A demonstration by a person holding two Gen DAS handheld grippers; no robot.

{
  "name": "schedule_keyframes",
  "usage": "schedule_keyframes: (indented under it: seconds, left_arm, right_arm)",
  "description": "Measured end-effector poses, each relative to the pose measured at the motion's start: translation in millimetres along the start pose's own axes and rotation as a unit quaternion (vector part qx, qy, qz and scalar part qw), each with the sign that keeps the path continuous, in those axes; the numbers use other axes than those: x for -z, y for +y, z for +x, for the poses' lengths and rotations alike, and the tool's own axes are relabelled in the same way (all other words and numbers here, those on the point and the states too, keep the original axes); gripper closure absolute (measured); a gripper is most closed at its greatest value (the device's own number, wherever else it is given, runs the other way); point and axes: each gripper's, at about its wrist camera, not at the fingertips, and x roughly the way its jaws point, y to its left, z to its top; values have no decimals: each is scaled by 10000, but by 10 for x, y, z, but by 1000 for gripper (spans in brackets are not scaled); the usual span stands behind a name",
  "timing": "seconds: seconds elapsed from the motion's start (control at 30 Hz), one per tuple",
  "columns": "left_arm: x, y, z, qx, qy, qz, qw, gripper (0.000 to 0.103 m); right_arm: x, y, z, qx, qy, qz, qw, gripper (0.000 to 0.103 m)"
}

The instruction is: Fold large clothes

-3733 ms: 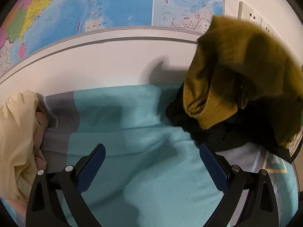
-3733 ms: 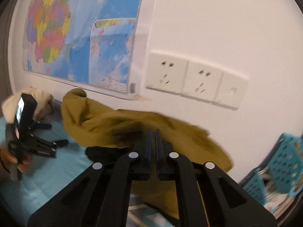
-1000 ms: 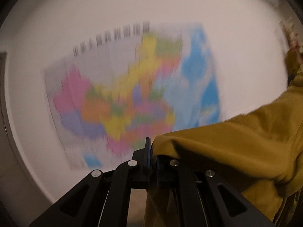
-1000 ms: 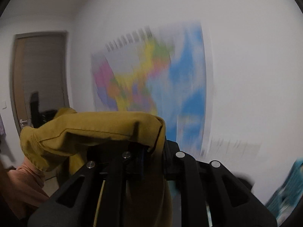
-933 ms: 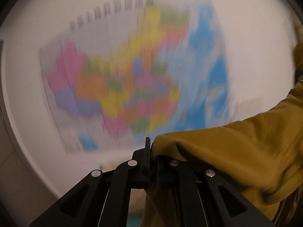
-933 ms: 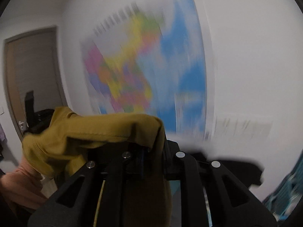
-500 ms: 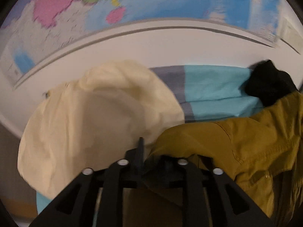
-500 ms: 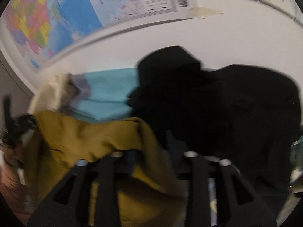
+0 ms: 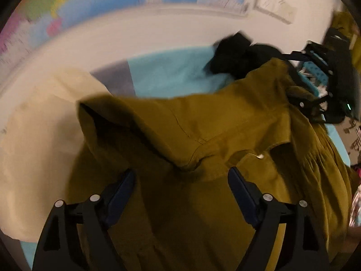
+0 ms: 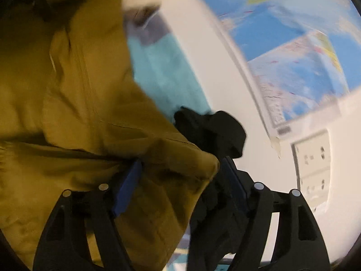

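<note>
**On the bed, a mustard garment spread under two open tongs**

Over the turquoise bed cover lies the mustard garment, spread wide with folds and a seam across its middle. It fills most of the left wrist view and reaches from the cream cloth on one side to the black clothing on the other side. One edge of the mustard garment lies on top of the cream cloth.

The left gripper is open, its two blue-padded fingers wide apart, with the mustard fabric seen between them. I cannot tell if the fingers touch the fabric.

The right gripper is open too. A corner of the mustard garment lies between its fingers and partly over the left one, but the fingers do not press it. The black clothing sits just beyond this corner, touching the garment, near the white wall.

On the wall hangs a colored map, and beside it a white socket panel. In the left wrist view the right gripper shows as a dark shape at the far edge, above the garment. Both views are blurred.
</note>
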Motion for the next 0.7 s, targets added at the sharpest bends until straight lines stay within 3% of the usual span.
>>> schedule_keyframes:
  seconds: [0.07, 0.1, 0.13, 0.17, 0.2, 0.23, 0.27, 0.33, 0.4, 0.43, 0.53, 0.67, 0.7]
  left_arm:
    - [-65, 50, 151, -20, 156, -156, 9998, 18]
    - [-97, 89, 223, -35, 228, -275, 9994, 20]
    - [-129, 112, 280, 5, 258, -354, 9990, 29]
    - [-169, 138, 329, 144, 318, -443, 9984, 58]
    - [-197, 171, 366, 265, 413, -557, 9972, 71]
    - [-238, 212, 385, 373, 464, -711, 9957, 87]
    - [-262, 215, 394, 426, 410, -780, 9952, 94]
    - [-366, 337, 205, 537, 90, -1016, 9933, 95]
    - [-439, 452, -11, 1128, -260, -1516, 9816, 95]
    - [-494, 521, -141, 1220, -448, -1634, 9780, 96]
    - [-700, 582, -468, 1001, -904, -1598, 9779, 96]
    - [-1034, 668, -559, 958, -1016, -1708, 9754, 96]
    - [-1139, 670, -532, 889, -993, -1701, 9764, 96]
  right_arm:
    - [-16, 51, 86, 33, -34, -86, 10000, 33]
    - [-25, 56, 123, -84, -43, -85, 9999, 42]
    - [-24, 35, 131, -269, -94, -31, 9996, 50]
    - [-26, 25, 138, -458, -109, 33, 9989, 81]
    - [-39, -56, 153, -807, -83, 275, 9963, 99]
    - [-50, -140, 131, -922, -128, 521, 9943, 99]
    - [-45, -310, 70, -1111, -264, 971, 9887, 99]
    - [4, -625, -102, -1354, -537, 1858, 9717, 100]
    - [106, -984, -249, -1551, -863, 2622, 9486, 100]
    - [166, -1167, -326, -1580, -1050, 3005, 9347, 100]
    - [265, -1511, -429, -1734, -1383, 3767, 8994, 100]
    - [333, -1843, -264, -1784, -1538, 4618, 8552, 100]
    - [356, -1877, -194, -1743, -1478, 4752, 8497, 100]
